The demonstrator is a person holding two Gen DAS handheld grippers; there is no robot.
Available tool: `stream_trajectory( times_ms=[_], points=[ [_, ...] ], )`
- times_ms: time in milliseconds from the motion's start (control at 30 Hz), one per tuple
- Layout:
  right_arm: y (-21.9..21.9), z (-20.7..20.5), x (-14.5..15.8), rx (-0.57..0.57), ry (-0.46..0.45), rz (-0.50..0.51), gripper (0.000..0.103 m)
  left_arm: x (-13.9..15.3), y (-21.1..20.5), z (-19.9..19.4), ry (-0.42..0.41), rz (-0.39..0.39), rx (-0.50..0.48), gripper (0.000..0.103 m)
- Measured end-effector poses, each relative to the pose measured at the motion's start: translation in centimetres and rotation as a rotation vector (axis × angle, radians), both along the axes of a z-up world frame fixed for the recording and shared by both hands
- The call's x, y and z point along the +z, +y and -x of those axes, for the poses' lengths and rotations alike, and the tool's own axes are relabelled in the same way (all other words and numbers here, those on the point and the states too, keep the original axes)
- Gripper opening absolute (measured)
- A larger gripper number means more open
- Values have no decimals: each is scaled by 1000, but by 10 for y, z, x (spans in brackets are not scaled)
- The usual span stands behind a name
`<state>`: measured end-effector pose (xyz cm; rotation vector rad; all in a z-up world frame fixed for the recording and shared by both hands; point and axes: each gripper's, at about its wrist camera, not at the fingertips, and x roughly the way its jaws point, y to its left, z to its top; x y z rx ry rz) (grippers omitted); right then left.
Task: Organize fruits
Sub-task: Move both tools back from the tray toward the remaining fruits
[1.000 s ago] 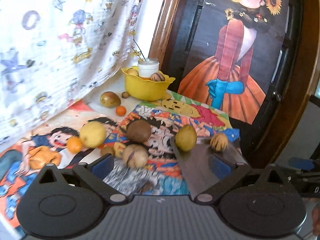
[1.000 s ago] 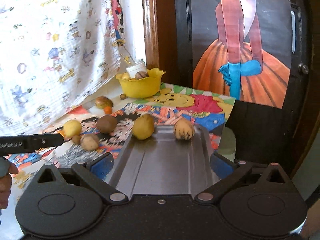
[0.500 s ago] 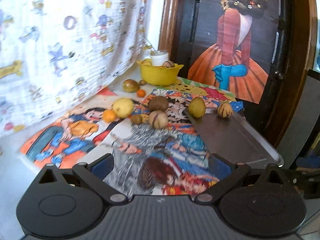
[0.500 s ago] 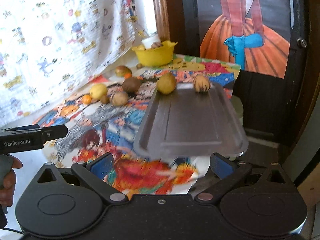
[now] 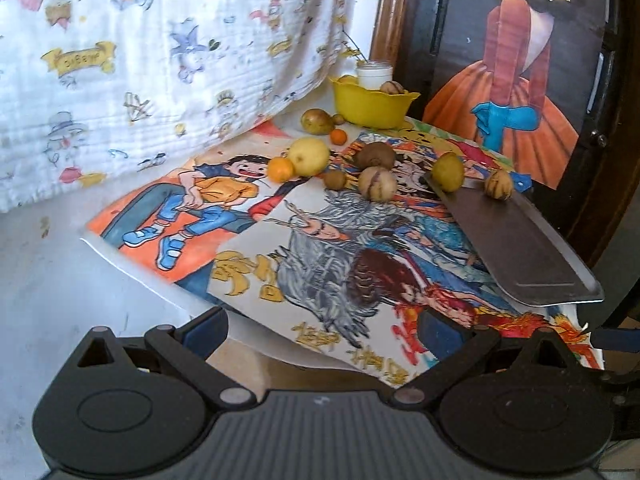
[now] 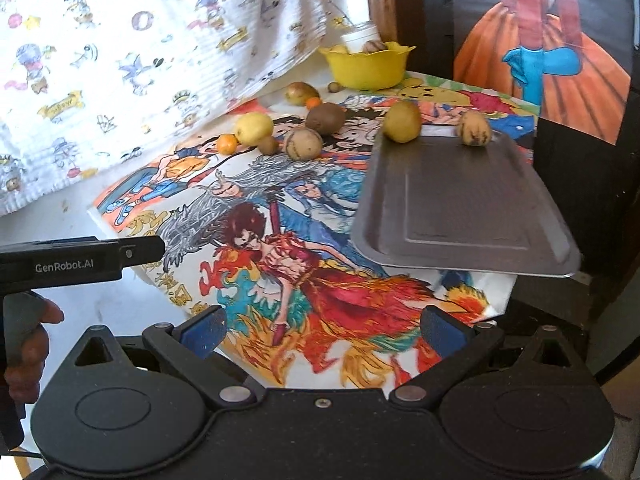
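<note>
Both my claws gape with nothing between their fingers: the left claw (image 5: 322, 330) over the near edge of the posters, the right claw (image 6: 323, 330) beside it. In the last second I have drawn both back from the tray (image 6: 460, 200), which loomed right at my fingers and now lies well ahead. Two fruits sit at the tray's far end, a green one (image 6: 402, 121) and a striped one (image 6: 474, 128). Left of the tray lie the loose fruits (image 6: 304, 143); beyond it stands the yellow bowl (image 6: 366, 68). I judge most sorting still undone, and another reach comes next.
</note>
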<state>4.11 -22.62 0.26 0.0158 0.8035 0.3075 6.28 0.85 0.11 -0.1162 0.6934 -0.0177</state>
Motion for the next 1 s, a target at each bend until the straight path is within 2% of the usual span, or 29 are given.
stream_trajectory(
  times_ms=[233,400,667,800,1000],
  points=[
    [8,-22,4,-8,-23,-19,102,0,19,-15,-2,-4,39,103],
    [19,-41,18,71,-117,-11,102,-3,37,-30,-1,10,51,103],
    [40,-91,36,184,-213,49,102,2,61,-65,-54,-63,4,103],
    [53,-127,33,190,-209,58,102,7,64,-92,-90,-121,-37,103],
    [65,-170,17,227,-172,66,102,4,64,-137,-93,-175,-93,103]
  ],
)
